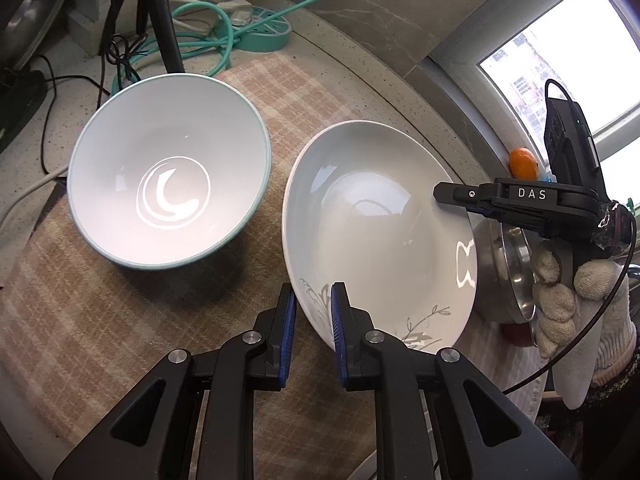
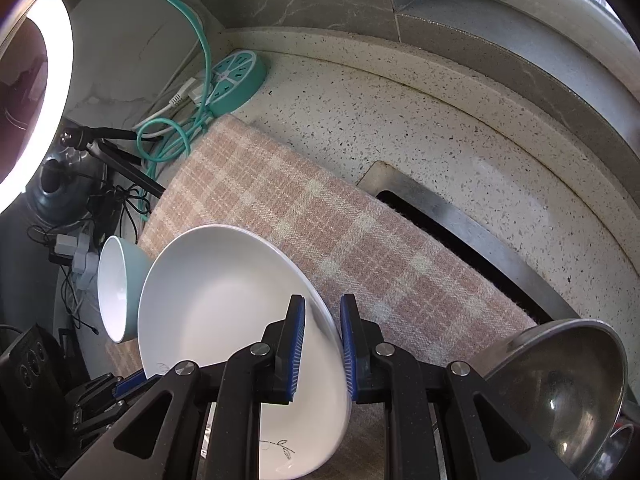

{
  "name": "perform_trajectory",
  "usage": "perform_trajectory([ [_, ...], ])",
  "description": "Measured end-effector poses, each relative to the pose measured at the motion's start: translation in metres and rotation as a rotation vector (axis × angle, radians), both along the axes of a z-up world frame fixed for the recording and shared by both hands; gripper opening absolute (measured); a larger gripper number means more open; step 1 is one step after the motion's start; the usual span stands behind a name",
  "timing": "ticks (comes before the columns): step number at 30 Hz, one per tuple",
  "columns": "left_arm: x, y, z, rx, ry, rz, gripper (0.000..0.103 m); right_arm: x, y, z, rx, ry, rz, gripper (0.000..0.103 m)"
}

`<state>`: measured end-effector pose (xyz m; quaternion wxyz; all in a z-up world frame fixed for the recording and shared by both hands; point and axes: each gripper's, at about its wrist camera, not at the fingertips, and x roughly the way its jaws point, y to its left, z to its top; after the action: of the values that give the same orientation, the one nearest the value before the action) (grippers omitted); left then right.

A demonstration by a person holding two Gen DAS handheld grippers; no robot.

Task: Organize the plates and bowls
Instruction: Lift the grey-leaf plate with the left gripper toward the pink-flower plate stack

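Note:
A white plate (image 1: 372, 220) with a grey leaf pattern hangs tilted over the checked cloth, gripped on two sides. My left gripper (image 1: 313, 320) is shut on its near rim, blue pads either side of the edge. My right gripper (image 1: 440, 196), in a gloved hand, clamps the opposite rim. In the right wrist view the same plate (image 2: 216, 300) runs between the right gripper's (image 2: 322, 340) pads, and the left gripper (image 2: 132, 380) shows at the lower left on the rim. A white bowl (image 1: 168, 168) with a teal outside sits empty on the cloth to the plate's left, also in the right wrist view (image 2: 120, 292).
A pink checked cloth (image 2: 320, 220) covers the speckled counter. A steel bowl (image 2: 560, 392) stands by the plate's right side, with an orange (image 1: 522, 162) on the sill behind. Teal power strip (image 1: 260, 28), cables and a tripod leg (image 1: 160, 20) crowd the back left. A metal-framed slot (image 2: 460, 232) lies beyond the cloth.

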<state>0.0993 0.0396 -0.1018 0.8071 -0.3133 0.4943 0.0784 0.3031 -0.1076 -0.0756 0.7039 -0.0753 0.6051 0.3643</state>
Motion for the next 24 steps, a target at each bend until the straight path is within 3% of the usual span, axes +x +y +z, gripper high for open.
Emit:
perform_trajectory([
  [10,-0.012,0.004,0.02,0.012,-0.034,-0.015,0.014,-0.016,-0.001,0.025,0.012,-0.046,-0.014,0.016],
  [24,-0.025,0.009,0.038,0.012,-0.055,-0.075,0.014,-0.045,-0.019,0.045,0.04,-0.045,-0.084,0.016],
])
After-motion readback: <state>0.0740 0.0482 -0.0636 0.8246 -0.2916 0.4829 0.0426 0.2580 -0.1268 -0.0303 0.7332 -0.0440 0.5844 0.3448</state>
